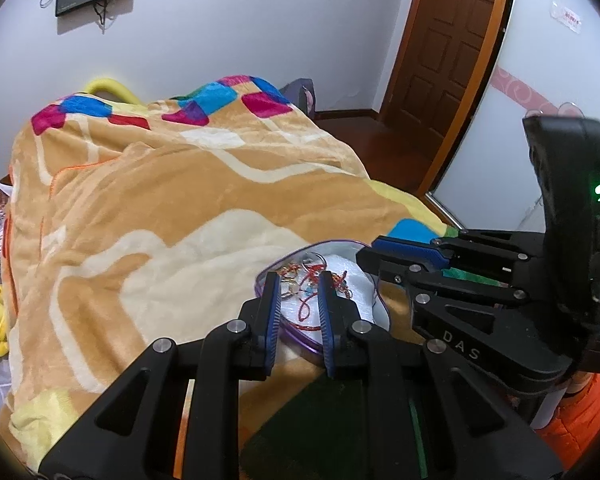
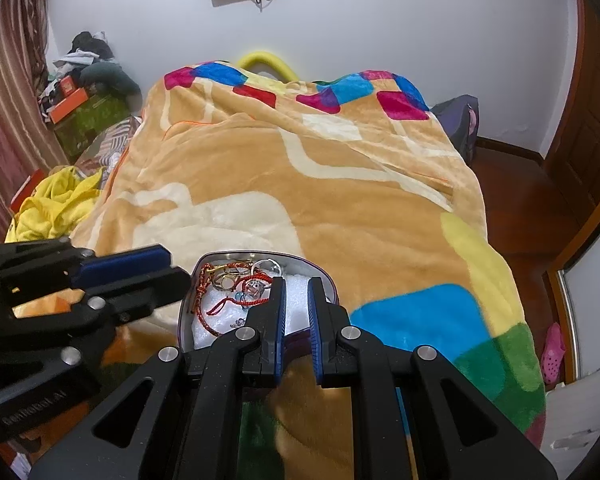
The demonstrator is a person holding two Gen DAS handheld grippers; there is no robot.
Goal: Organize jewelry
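Note:
A heart-shaped tin (image 1: 332, 246) (image 2: 300, 259) with a purple rim and white lining lies on the tan blanket (image 1: 180, 200) (image 2: 340, 200). Inside it is a tangle of jewelry (image 1: 308, 268) (image 2: 236, 280): red cords, rings and small charms. My left gripper (image 1: 298, 280) (image 2: 178, 268) hovers at the tin's left side, its blue pads a narrow gap apart with nothing pinched between them. My right gripper (image 2: 297, 284) (image 1: 366, 250) sits at the tin's right side, jaws drawn together and empty as far as I can see. Whether either finger touches the rim is unclear.
The blanket covers a bed that fills most of both views. A yellow cloth (image 2: 52, 204) and stacked boxes (image 2: 84, 108) lie to its left. A wooden door (image 1: 440, 60), red-brown floor and a pink slipper (image 2: 552, 352) are on the right. An orange sleeve (image 1: 580, 420) shows behind the right gripper.

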